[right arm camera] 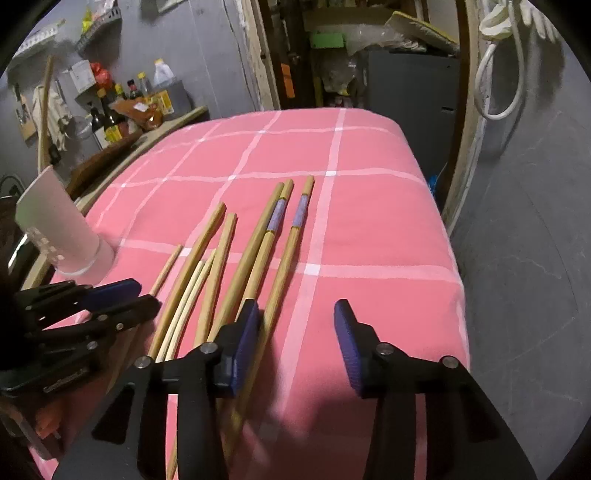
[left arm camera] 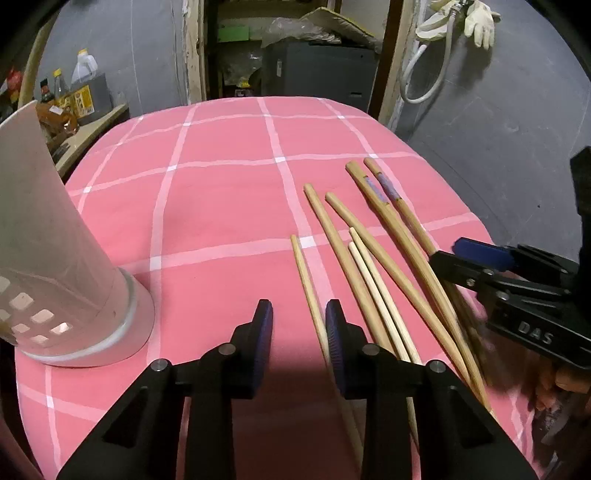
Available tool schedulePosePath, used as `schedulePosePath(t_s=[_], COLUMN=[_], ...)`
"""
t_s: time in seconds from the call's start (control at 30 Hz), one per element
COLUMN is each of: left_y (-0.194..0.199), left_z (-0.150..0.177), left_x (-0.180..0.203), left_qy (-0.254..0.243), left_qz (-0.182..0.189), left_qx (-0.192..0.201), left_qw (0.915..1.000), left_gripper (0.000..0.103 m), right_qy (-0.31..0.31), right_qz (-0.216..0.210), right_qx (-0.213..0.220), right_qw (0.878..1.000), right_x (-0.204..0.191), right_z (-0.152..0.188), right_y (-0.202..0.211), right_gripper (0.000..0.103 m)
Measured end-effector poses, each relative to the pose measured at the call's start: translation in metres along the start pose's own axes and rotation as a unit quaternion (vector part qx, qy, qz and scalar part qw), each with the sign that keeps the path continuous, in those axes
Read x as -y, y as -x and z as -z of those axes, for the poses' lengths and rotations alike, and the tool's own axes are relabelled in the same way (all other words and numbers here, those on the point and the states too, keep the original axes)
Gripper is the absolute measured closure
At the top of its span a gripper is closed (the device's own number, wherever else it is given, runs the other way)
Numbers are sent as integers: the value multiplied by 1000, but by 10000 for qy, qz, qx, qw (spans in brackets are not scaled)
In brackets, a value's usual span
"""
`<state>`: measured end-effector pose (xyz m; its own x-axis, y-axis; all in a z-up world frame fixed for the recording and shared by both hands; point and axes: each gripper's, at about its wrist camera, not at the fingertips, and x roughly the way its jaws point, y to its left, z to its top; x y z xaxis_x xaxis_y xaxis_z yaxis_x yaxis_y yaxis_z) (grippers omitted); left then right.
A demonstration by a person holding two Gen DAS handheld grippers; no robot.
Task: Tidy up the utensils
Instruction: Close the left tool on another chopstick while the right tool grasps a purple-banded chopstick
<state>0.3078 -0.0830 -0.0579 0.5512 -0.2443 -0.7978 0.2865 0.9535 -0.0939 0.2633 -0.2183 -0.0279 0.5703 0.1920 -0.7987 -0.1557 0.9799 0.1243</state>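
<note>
So the white perforated utensil holder [left arm camera: 55, 258] sat at about 9 o'clock on the pink checked tablecloth [left arm camera: 221, 184]. The left gripper [left arm camera: 299, 325] hung low with its fingers partly open, nothing pinched, the leftmost pale chopstick [left arm camera: 306, 284] running just inside its right pad. The other chopsticks [left arm camera: 373, 240] fanned toward 1 o'clock. The right gripper [right arm camera: 297, 332] was partly open too, gripping nothing, its left pad over the purple-banded chopsticks [right arm camera: 277, 218].

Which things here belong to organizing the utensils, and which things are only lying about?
For the job: chopsticks, white holder, left gripper, right gripper.

Lying about: bottles on the shelf, white gloves, hose, grey cabinet.
</note>
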Motion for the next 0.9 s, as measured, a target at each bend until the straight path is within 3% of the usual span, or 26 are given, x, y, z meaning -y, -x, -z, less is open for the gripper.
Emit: schedulePosePath(t_s=[0.07,0.2,0.4,0.47,0.53,0.77,0.9], left_y=[0,1,-2,-1,0,13,35], left_z=[-1,-3,-11,-12,-12,-6,-2], left_x=[1,1,-3,-4,-6,-10,-9], left_qy=[30,68,328,400,478,612,576], left_qz=[40,123,187,213,273,464,606], left_qx=[-39,-121,-265,-294,-305,-138,314], left_qw=[10000,9998,9989,9985,9980,9970,9960], left_gripper=[80,83,98,98,100,100,100], right_qy=[15,-37,-284,-278,-479,-1017,-1012], right_qz=[37,26,-10,78,-75,-509,-691], right_qx=[-46,-230,-442,-479,-495,-107,407], right_qw=[10000,9997,9986,9984,9976,9935,9916], right_x=[0,6,9,8,13,22,14], right_z=[-6,-25,-49,-50,-49,-35,-26], right_y=[-5,-23,-38,-38,-37,-11,20], right_gripper=[71,73,74,94,96,98,98])
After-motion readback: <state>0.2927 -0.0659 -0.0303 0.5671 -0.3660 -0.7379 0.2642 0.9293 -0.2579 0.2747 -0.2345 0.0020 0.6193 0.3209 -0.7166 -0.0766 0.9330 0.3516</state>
